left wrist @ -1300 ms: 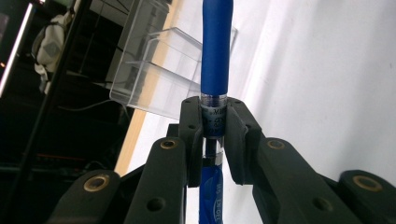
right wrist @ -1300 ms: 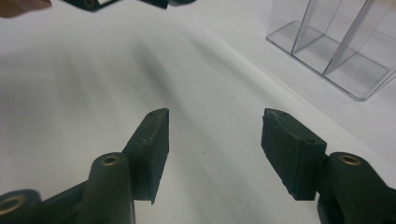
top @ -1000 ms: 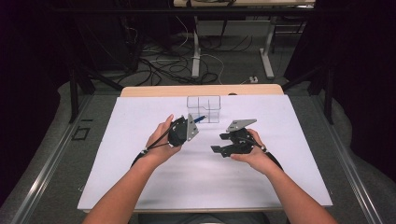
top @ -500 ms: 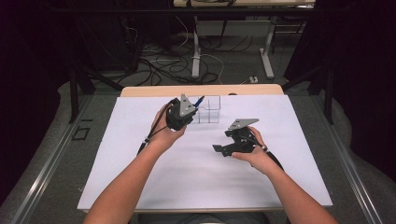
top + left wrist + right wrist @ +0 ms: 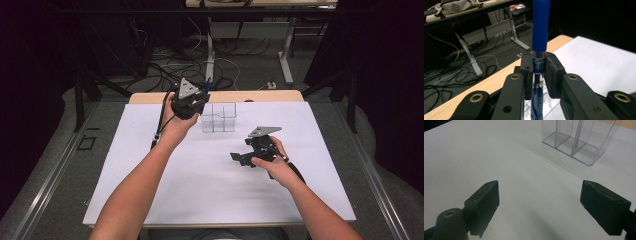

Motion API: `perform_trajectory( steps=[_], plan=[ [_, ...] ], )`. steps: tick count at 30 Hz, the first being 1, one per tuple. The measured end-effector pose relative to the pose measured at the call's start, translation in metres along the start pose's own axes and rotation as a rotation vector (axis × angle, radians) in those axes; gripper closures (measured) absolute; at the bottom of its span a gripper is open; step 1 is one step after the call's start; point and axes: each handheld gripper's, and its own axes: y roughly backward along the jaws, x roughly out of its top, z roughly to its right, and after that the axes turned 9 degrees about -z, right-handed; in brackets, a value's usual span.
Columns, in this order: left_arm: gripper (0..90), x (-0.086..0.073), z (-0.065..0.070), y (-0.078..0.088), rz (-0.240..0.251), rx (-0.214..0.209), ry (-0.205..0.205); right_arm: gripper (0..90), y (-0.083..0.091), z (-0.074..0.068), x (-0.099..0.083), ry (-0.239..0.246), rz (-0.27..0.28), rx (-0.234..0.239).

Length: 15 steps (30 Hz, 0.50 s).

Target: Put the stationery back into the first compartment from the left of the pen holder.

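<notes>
A blue pen [image 5: 541, 27] stands upright between the pads of my left gripper [image 5: 539, 62], which is shut on its barrel. In the high view that gripper [image 5: 200, 97] is raised just left of a clear plastic organizer [image 5: 218, 117] with several compartments, and the pen's tip [image 5: 206, 86] pokes up above it. My right gripper [image 5: 239, 159] rests low over the white sheet, right of centre. Its jaws have just been opening and now stand wide open [image 5: 540, 202] with nothing between them. They face the organizer [image 5: 576, 140], which looks empty.
A white sheet [image 5: 200, 190] covers the table, with a wooden edge [image 5: 260, 96] at the far side. Beyond it lie floor cables [image 5: 200, 60] and desk legs [image 5: 286, 55]. Both forearms reach in from the bottom.
My left hand has lifted the pen and carried it away from the person, toward the organizer's left side. The right hand has stayed where it was.
</notes>
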Motion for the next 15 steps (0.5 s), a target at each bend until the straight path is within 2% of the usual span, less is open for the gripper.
perform_trajectory(
  steps=[1, 7, 10, 13, 15],
  plan=[
    [78.6, 0.001, -0.002, -0.001, 0.000, -0.001, 0.009, 15.3, -0.002, 0.001, -0.001, -0.004, 0.029, 0.008],
    [78.6, 0.004, -0.009, -0.010, 0.025, -0.016, 0.107, 14.1, -0.003, 0.006, -0.006, -0.024, 0.034, 0.002],
    [78.6, 0.004, -0.012, -0.017, 0.028, -0.021, 0.137, 11.8, -0.004, 0.008, -0.007, -0.033, 0.036, -0.010],
    [78.6, 0.004, -0.014, -0.022, 0.036, -0.012, 0.159, 8.8, -0.002, 0.009, -0.008, -0.052, 0.020, -0.012],
    [78.6, 0.003, -0.016, -0.025, 0.045, -0.005, 0.177, 5.8, -0.003, 0.010, -0.009, -0.058, 0.029, -0.008]
  ],
)
